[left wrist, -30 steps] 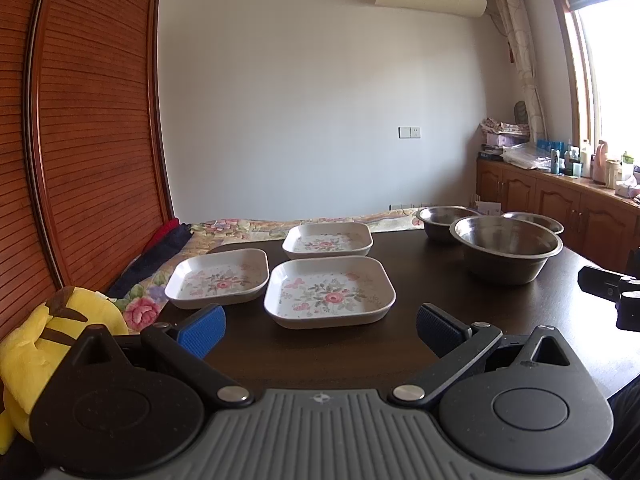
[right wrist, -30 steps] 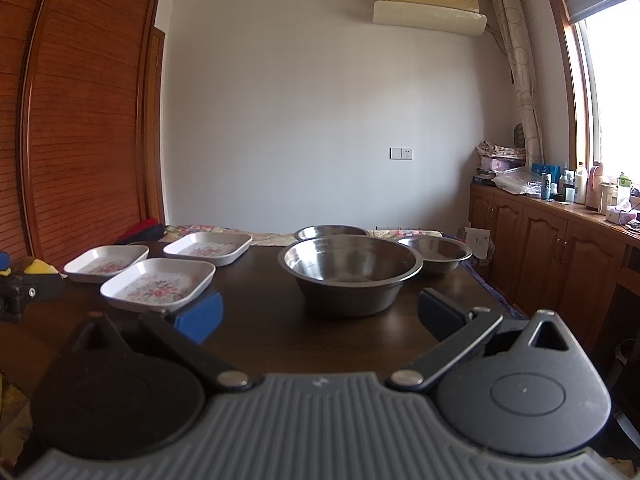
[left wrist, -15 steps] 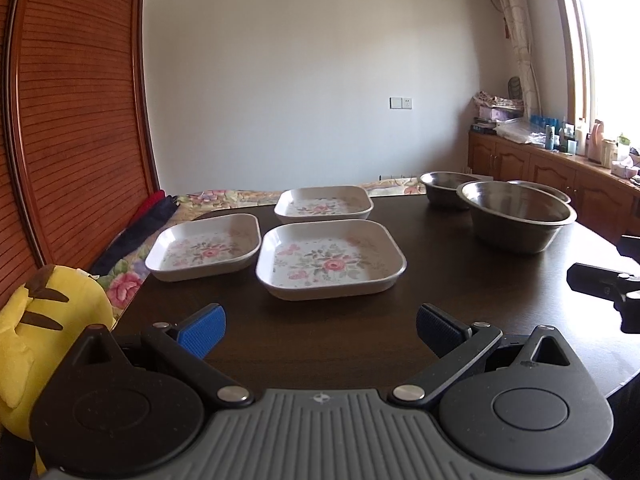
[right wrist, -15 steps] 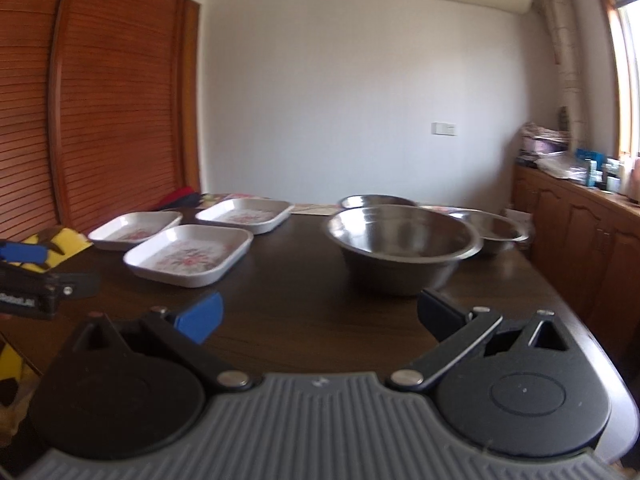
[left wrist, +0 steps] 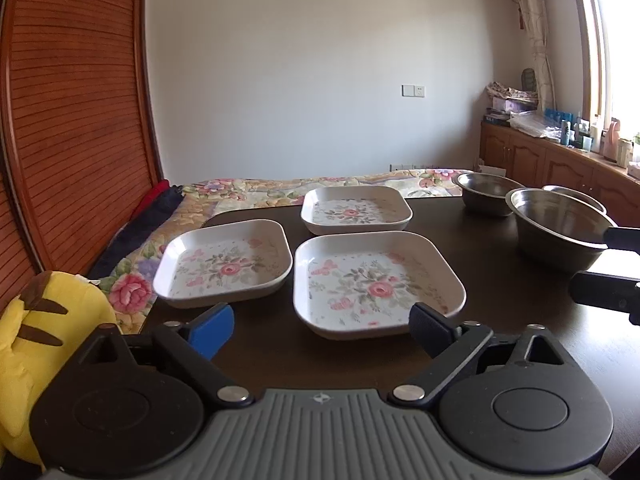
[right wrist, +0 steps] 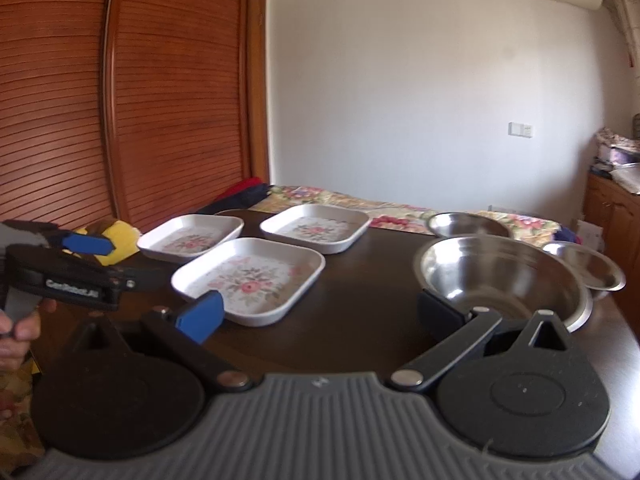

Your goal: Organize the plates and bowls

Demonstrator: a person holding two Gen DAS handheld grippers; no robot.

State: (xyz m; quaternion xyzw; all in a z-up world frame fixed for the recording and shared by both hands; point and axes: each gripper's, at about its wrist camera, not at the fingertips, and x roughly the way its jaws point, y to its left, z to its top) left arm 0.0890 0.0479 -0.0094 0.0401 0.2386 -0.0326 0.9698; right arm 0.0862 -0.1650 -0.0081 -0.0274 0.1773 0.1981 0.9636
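Observation:
Three white square plates with pink flowers lie on the dark table [left wrist: 520,320]: a near plate [left wrist: 376,280], a left plate [left wrist: 226,262] and a far plate [left wrist: 354,210]. To the right stand a large steel bowl [left wrist: 560,228] and two smaller steel bowls [left wrist: 486,192] behind it. My left gripper [left wrist: 322,326] is open, just short of the near plate's front rim. My right gripper [right wrist: 320,314] is open too, between the near plate [right wrist: 250,278] and the large bowl [right wrist: 504,276], its right finger in front of the bowl's near wall.
A yellow plush toy [left wrist: 36,328] sits off the table's left edge beside a floral bedspread [left wrist: 248,192]. A slatted wooden wardrobe [left wrist: 68,112] fills the left. Cabinets [left wrist: 560,164] with clutter run along the right wall. A hand [right wrist: 16,332] holds the left gripper.
Both grippers have moved forward and lower toward the dishes. The right one has swung left, so the plates and the left gripper show more. Both stay open.

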